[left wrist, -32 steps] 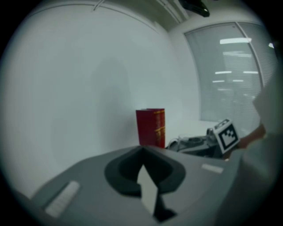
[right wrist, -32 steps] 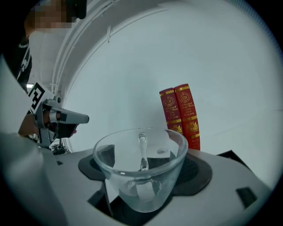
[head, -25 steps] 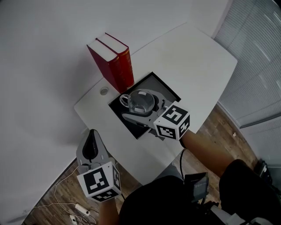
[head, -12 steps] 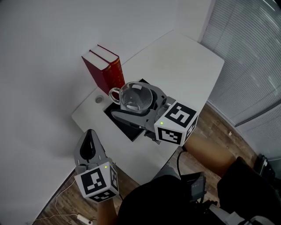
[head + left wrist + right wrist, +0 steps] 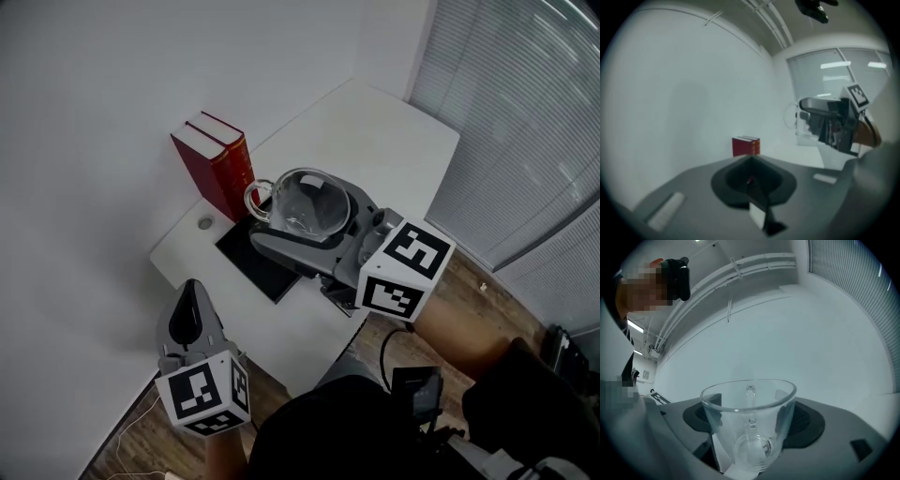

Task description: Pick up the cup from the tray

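Risen off the tray, the empty cup is clamped in the right hand-held gripper.

No legible txt, nos. or brand names anywhere.

Head view: left cube on left gripper, 7 o'clock, and right cube on right gripper, 4 o'clock, carry b/w square marker patterns only, no letters.

Red books, 10 o'clock: spine print too small to read.

Right gripper view, 9 o'clock edge: small white sign and dark strip w/ white marks, both too blurred to read. Cup, 6 o'clock: plain clear glass, no lettering.

Left gripper view: nothing readable.
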Demonstrator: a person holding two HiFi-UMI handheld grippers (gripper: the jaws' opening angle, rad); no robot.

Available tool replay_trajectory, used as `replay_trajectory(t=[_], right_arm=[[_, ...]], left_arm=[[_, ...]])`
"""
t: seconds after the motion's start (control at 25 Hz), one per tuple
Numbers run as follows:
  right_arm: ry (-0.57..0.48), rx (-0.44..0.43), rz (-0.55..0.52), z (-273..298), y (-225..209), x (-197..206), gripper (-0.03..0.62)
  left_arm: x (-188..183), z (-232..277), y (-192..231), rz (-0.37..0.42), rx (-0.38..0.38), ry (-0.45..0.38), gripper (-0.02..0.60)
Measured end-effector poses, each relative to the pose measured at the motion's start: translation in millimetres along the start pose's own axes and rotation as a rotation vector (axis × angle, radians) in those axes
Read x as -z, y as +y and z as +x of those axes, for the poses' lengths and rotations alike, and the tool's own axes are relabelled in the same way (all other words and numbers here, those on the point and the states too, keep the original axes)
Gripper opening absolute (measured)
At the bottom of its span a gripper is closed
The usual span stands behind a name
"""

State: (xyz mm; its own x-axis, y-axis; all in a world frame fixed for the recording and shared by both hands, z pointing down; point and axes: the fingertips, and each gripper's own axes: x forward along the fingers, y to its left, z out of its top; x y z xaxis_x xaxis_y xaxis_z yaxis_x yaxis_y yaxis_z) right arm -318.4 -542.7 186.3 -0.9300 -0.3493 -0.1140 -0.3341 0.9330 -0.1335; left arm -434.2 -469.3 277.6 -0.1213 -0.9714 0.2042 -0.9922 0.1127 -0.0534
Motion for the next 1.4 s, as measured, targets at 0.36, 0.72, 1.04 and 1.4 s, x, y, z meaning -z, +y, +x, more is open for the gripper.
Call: replay_trajectory(t=[0.36,0.72,1.04,1.4], right_arm=[[-0.023,0.048,0.012,-24,1,-6,0.423],[-0.047,0.054,0.031,-27,0,-11,0.423],[-0.056,0.033,0.003,-28,6,-16,0.423],[-0.057,0.032,-0.006,-28,7,-16,0.423]], left_arm=[[-10,-12,-6,-0.006,0.018,-0.041,0.005],[-14,-15,-11,-0.001,0.022,-0.049,0.003],[-17,-16,-16,0.012,0.023,-0.053,0.004],[-17,-16,-18,0.014,0.024,-0.054,0.003]])
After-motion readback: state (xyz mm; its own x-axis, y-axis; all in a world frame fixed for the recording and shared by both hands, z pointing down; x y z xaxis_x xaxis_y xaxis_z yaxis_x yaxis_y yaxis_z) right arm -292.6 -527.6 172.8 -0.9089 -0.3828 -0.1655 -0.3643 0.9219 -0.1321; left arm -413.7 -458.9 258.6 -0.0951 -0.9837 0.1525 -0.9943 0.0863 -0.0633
